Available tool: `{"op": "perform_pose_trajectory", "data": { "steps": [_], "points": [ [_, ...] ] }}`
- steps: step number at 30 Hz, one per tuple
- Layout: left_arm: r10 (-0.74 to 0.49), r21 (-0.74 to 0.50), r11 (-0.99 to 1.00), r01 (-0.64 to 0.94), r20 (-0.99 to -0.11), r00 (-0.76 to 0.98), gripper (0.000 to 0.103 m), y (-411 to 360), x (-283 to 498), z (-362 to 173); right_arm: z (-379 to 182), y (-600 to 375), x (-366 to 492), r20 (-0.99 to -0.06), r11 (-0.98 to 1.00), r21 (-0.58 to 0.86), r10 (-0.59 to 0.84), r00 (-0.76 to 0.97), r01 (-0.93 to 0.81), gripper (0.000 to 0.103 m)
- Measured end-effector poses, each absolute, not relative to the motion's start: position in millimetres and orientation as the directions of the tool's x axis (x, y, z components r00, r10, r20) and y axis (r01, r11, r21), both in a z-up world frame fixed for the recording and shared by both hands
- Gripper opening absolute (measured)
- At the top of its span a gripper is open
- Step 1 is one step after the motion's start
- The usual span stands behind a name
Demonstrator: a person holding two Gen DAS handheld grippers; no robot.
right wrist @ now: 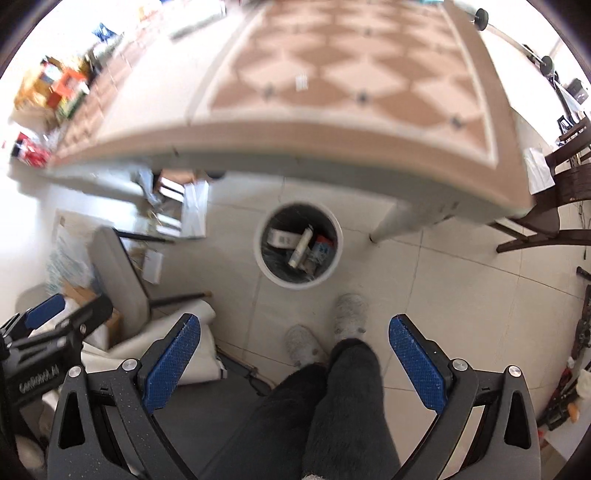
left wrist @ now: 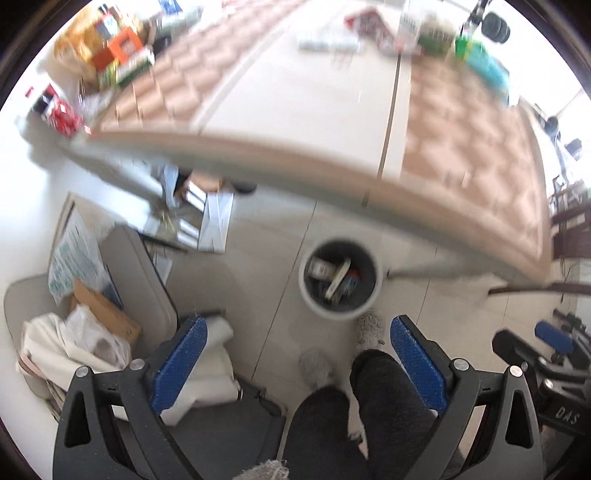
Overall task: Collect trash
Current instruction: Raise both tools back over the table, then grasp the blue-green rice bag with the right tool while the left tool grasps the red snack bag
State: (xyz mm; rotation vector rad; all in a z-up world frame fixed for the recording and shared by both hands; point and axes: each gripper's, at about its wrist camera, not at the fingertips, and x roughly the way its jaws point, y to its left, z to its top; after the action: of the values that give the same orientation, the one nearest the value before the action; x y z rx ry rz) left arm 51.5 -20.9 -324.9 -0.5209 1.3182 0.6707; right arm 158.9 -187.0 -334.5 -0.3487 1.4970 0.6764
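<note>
We look down past the edge of the table (right wrist: 332,140), a broad top in a tan-and-cream diamond pattern; its far end carries a blurred scatter of boxes and packets (left wrist: 384,26), and that is where we judge the remaining trash lies, well apart from both tools. Below the table edge the trash bin (right wrist: 334,254) stands on the pale tiled floor — a round white pail with a dark liner, holding a pale tube, a labelled carton and some crumpled wrappers. To its left a grey chair (left wrist: 147,280) is heaped with bags and cardboard; the person's dark trouser legs and grey slippers (right wrist: 349,310) sit just in front of the bin.

The left gripper (left wrist: 295,354) is spread wide and carries nothing; the right gripper (right wrist: 293,354) likewise gapes empty.

The packaging looks light, thin and crushable; we would pinch cartons across their narrow faces and gather film by a bunched fold — glossy wrap may slip.
</note>
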Motion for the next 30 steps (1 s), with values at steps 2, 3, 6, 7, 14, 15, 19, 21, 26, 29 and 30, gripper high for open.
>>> {"op": "perform_pose_trajectory", "data": {
  "steps": [2, 3, 6, 7, 14, 15, 19, 21, 26, 29, 30],
  "points": [
    [0.17, 0.026, 0.701, -0.713, -0.976, 0.132, 0.102, -10, 72, -308, -310, -184, 180, -0.972, 0.78, 0.208, 0.23, -0.04, -0.59, 0.103],
    [0.173, 0.019, 0.696, -0.717, -0.975, 0.142, 0.102, -3, 82, -300, -300, -183, 191, -0.97, 0.785, 0.211, 0.239, -0.029, -0.582, 0.103],
    [0.187, 0.009, 0.679, -0.734, -0.969, 0.161, 0.102, 22, 122, -283, -275, -177, 238, -0.961, 0.806, 0.236, 0.278, -0.005, -0.543, 0.103],
    [0.188, 0.007, 0.671, -0.741, -0.969, 0.161, 0.102, 31, 134, -280, -268, -173, 257, -0.96, 0.814, 0.237, 0.281, 0.003, -0.531, 0.103],
    [0.089, -0.099, 0.571, -0.815, -0.979, 0.182, 0.102, 96, 239, -277, -255, -120, 411, -0.963, 0.835, 0.201, 0.265, 0.053, -0.512, 0.103],
    [0.057, -0.124, 0.56, -0.819, -0.981, 0.187, 0.102, 105, 257, -283, -256, -110, 435, -0.965, 0.835, 0.185, 0.254, 0.063, -0.518, 0.103],
    [-0.04, -0.186, 0.502, -0.844, -0.981, 0.192, 0.101, 137, 321, -314, -268, -65, 533, -0.976, 0.832, 0.11, 0.193, 0.098, -0.544, 0.103],
    [-0.069, -0.195, 0.465, -0.864, -0.98, 0.185, 0.101, 156, 345, -333, -278, -47, 580, -0.981, 0.829, 0.083, 0.165, 0.101, -0.552, 0.103],
    [-0.127, -0.211, 0.372, -0.904, -0.976, 0.175, 0.101, 196, 383, -378, -315, -8, 652, -0.991, 0.813, 0.052, 0.115, 0.073, -0.579, 0.103],
    [-0.14, -0.218, 0.336, -0.916, -0.974, 0.18, 0.097, 212, 394, -393, -337, 9, 668, -0.994, 0.804, 0.054, 0.101, 0.046, -0.592, 0.103],
    [-0.142, -0.209, 0.337, -0.918, -0.975, 0.17, 0.091, 216, 398, -397, -344, 14, 673, -0.995, 0.803, 0.058, 0.098, 0.034, -0.593, 0.103]
  ]
}}
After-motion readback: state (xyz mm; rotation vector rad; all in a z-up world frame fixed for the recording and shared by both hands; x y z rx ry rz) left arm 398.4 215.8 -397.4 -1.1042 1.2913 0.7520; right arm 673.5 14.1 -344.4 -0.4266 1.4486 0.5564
